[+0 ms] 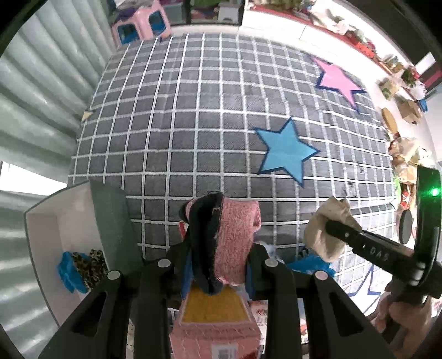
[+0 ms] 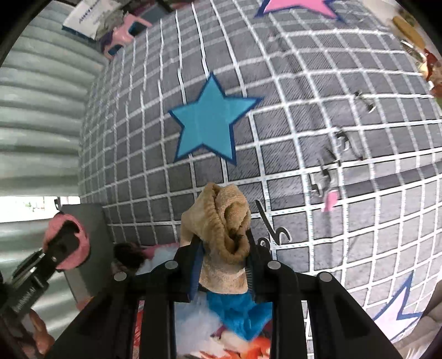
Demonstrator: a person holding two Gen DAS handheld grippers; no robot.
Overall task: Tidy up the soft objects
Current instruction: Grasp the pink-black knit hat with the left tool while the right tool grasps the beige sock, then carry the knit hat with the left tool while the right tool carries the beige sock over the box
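My left gripper [image 1: 218, 248] is shut on a pink and black sock [image 1: 232, 237] and holds it above the rug; it also shows in the right wrist view [image 2: 69, 243]. My right gripper [image 2: 221, 248] is shut on a tan sock [image 2: 221, 221], also seen in the left wrist view [image 1: 328, 229]. A white-lined storage box [image 1: 69, 221] stands at the left and holds a blue sock [image 1: 69, 270] and a leopard-print sock [image 1: 91, 265]. More soft items, blue [image 2: 237, 312] and white, lie under the grippers.
A grey checked rug [image 1: 193, 124] with a blue star [image 1: 284, 149] and a pink star [image 1: 339, 80] covers the floor. A pink stool [image 1: 141, 24] stands at the far edge. Pale curtains hang left. Clutter lines the right wall [image 1: 403, 110].
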